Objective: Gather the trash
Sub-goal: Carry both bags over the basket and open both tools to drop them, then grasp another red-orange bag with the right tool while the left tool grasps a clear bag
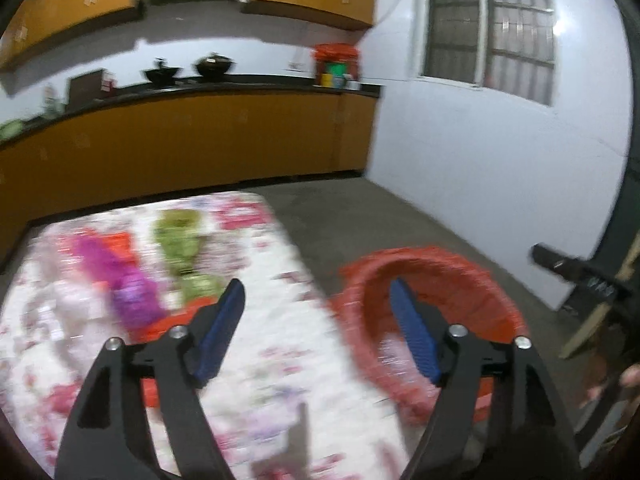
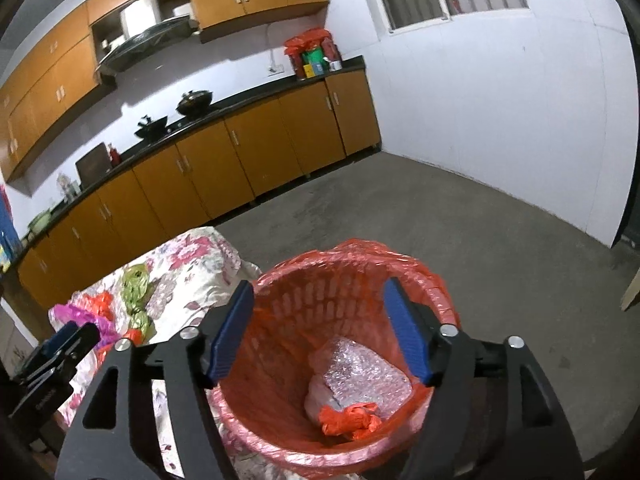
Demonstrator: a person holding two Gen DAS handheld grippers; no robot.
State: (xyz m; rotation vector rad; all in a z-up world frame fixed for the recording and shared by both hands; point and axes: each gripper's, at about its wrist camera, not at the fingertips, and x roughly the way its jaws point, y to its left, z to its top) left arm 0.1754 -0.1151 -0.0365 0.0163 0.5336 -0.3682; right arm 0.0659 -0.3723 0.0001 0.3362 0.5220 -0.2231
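A red bin (image 2: 352,276) lined with a red plastic bag stands on the floor beside a table with a flowered cloth (image 2: 188,280). Inside lie a bubble-wrap sheet (image 2: 360,372) and a crumpled orange bag (image 2: 348,420). My right gripper (image 2: 320,312) is open and empty right above the bin's mouth. My left gripper (image 1: 316,316) is open and empty, above the table's edge, with the bin (image 1: 432,280) at its right. On the cloth lie a purple bag (image 1: 124,280), a green bag (image 1: 180,240) and orange pieces (image 1: 120,244); the left wrist view is blurred.
Orange kitchen cabinets (image 2: 240,152) with a dark counter run along the far wall, with two woks (image 2: 192,100) on it. A bare concrete floor (image 2: 480,232) spreads to the right up to the white wall. The left gripper shows at the right wrist view's left edge (image 2: 60,352).
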